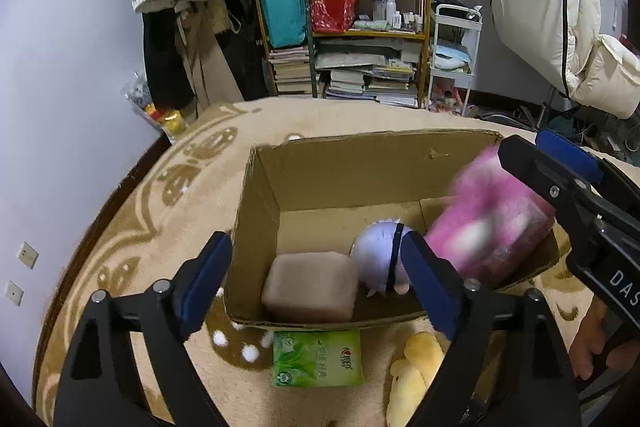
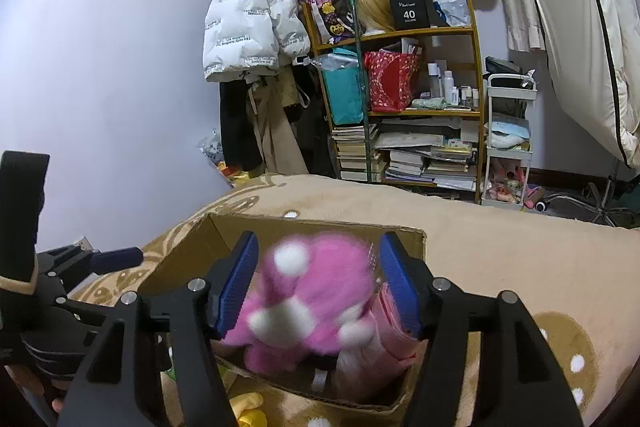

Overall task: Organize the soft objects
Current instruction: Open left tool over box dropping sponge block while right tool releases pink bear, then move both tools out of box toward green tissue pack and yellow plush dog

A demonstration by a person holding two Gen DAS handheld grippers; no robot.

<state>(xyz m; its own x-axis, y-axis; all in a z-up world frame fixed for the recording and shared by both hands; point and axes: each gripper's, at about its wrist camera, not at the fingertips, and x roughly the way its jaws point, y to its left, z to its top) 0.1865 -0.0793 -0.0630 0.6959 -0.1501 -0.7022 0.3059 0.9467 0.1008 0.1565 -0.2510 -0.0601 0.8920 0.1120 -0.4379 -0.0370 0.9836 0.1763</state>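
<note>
While the left gripper (image 1: 316, 283) hung spread and empty over the near wall of the cardboard box (image 1: 372, 163), a brown cushion (image 1: 310, 287) and a lavender plush ball (image 1: 378, 253) lay inside on the box floor. On the patterned blanket (image 1: 152, 211) just outside sat a green tissue pack (image 1: 318, 359) and a yellow plush (image 1: 414, 375).

From the right wrist, the right gripper (image 2: 318, 287) stood spread around a blurred pink plush (image 2: 312, 299) over the box; whether its pads touched the plush could not be told.
</note>
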